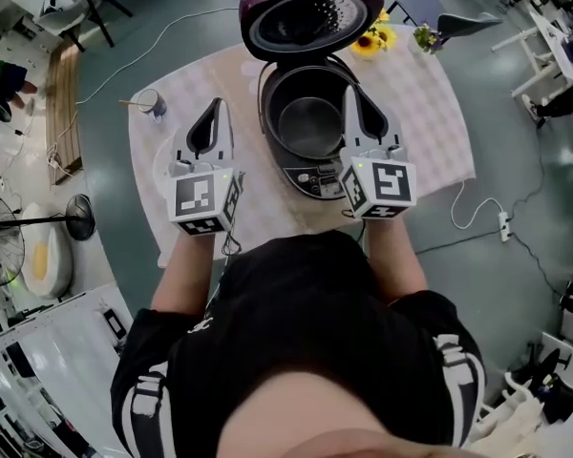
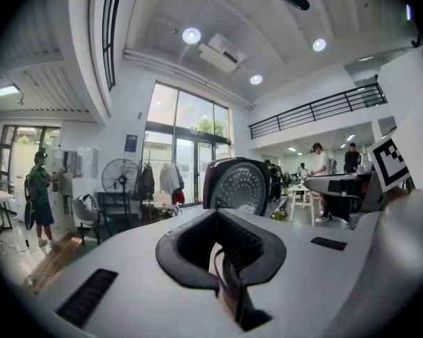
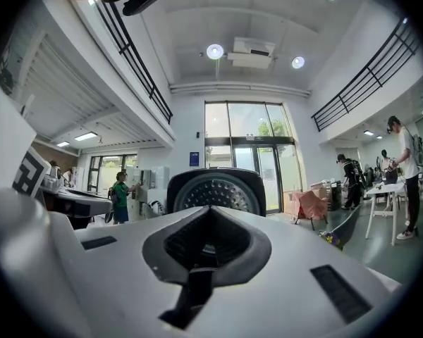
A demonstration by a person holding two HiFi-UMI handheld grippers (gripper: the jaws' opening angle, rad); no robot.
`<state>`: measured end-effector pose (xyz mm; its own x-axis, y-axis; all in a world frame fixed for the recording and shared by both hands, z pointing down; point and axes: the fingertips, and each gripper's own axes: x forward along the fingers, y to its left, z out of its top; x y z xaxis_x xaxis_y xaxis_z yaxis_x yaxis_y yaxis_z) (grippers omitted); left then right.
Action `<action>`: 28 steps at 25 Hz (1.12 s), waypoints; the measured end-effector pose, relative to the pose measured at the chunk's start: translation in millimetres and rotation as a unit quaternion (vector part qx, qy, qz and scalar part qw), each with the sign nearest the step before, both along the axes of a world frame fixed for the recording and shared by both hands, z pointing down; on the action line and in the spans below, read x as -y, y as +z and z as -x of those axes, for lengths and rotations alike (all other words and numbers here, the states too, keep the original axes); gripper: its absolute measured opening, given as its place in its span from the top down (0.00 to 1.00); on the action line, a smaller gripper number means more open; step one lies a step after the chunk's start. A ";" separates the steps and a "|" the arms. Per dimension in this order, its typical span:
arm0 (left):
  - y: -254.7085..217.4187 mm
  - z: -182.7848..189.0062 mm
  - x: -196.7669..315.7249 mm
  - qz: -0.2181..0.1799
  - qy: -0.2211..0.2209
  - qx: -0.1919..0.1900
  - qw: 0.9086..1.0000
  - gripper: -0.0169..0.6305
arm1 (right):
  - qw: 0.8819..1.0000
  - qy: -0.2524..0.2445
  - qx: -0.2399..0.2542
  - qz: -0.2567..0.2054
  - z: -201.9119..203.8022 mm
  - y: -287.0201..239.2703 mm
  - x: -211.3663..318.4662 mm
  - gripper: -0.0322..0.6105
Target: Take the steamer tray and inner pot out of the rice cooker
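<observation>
A cup [image 1: 150, 101] is seen near the table's [image 1: 430, 113] left edge. Beside it, the left gripper [image 1: 213, 110] is held over the cloth, jaws together on nothing. The rice cooker [image 1: 310, 177] is shown lid raised, the inner pot [image 1: 306, 127] seated inside. The right gripper [image 1: 353, 93], likewise closed and empty, is held above its right rim.

Bright, even light from tall windows [image 3: 248, 146] and ceiling spots [image 2: 191, 35]; fisheye bending and dark corners; foreground soft.
</observation>
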<state>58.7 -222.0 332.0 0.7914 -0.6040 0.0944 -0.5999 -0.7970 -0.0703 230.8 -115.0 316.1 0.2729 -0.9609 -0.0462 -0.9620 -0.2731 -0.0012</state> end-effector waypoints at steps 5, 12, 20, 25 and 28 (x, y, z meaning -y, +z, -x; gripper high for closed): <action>9.7 -45.8 -14.3 0.008 -0.009 0.012 1.000 0.97 | 1.000 -0.003 0.008 0.013 -49.1 13.6 -16.8 0.96; 16.3 -80.2 -30.5 0.027 -0.026 0.015 0.999 0.96 | 0.999 -0.023 0.029 0.020 -91.2 21.9 -24.5 0.95; 26.3 -101.2 -42.5 0.041 -0.006 0.039 0.998 0.39 | 0.994 -0.093 0.060 0.019 -95.2 28.6 -17.6 0.48; 43.8 -100.0 -40.7 0.091 -0.016 0.067 0.993 0.36 | 0.991 -0.100 0.046 0.083 -97.2 46.3 -8.3 0.48; 55.4 -98.3 -38.3 0.125 -0.025 0.078 0.989 0.36 | 0.985 -0.106 0.042 0.132 -96.5 63.7 -2.2 0.48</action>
<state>157.0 -183.7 387.3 0.7254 -0.5839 0.3644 -0.6358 -0.7712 0.0300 327.3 -112.8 379.8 0.0572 -0.9723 0.2266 -0.9970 -0.0676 -0.0382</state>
